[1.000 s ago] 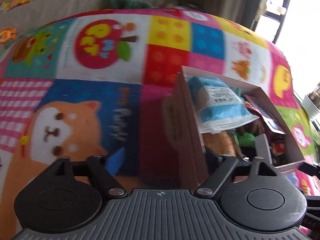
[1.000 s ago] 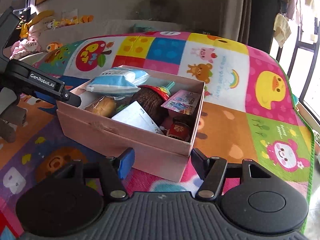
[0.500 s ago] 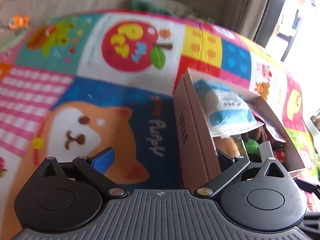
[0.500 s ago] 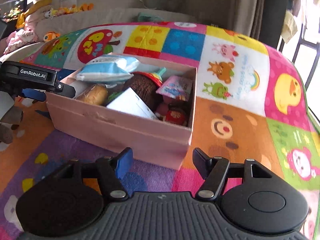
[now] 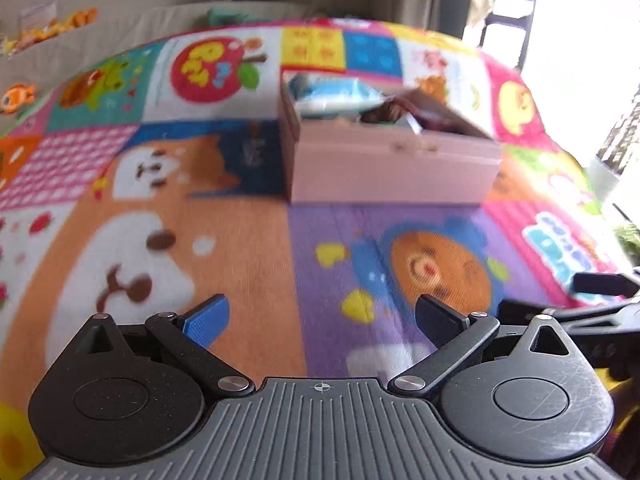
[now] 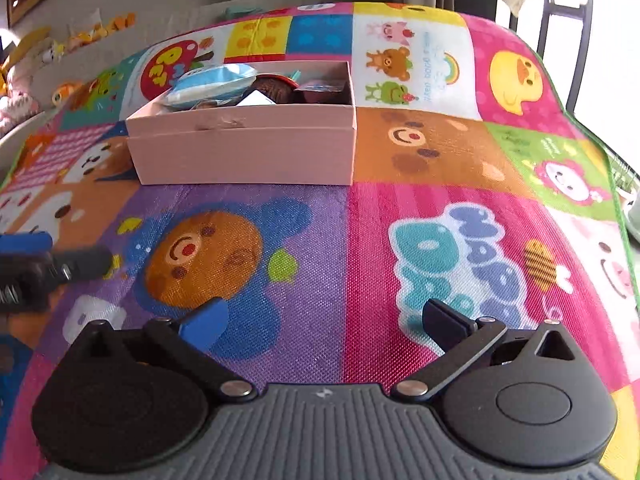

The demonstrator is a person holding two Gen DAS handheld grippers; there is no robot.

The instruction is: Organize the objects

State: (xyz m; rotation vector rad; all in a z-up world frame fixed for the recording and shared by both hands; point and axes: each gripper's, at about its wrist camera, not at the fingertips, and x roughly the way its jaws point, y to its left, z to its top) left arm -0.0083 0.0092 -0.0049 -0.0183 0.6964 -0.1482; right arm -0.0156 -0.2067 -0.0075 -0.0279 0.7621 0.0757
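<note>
My left claw [image 5: 322, 322]: fingers spread wide with nothing between them, only the play mat below; one blue pad [image 5: 206, 322] and one dark pad [image 5: 438, 320] show at the fingertips.
My right claw [image 6: 324, 322]: fingers are opening and stand wide apart, nothing between them; it hangs over the mat, tilted downward.
Just under my right claw: the play mat [image 6: 400, 208], a purple square with a brown bear face below my blue pad and a pink striped square with bubble letters below my dark pad.
Off to the left of my right claw: my other claw shows at the edge as a blurred dark arm with a blue tip, low over the mat.
Off to the right of my left claw: the dark frame of my right claw pokes in at the edge.
Ahead of both claws: the pink box [image 6: 244, 152], open at the top, resting flat on the mat and well apart from my fingertips.
Inside the box: a blue and white packet [image 6: 210, 84] lies on top at the left end, a brown round thing [image 6: 272, 86] sits near the middle beside a white card [image 6: 258, 98], and more small items fill the right end, too dim to name.
Farthest ahead: a pale ledge beyond the mat with small orange and yellow toys [image 6: 96, 30] along it, and a bright window on the right.
</note>
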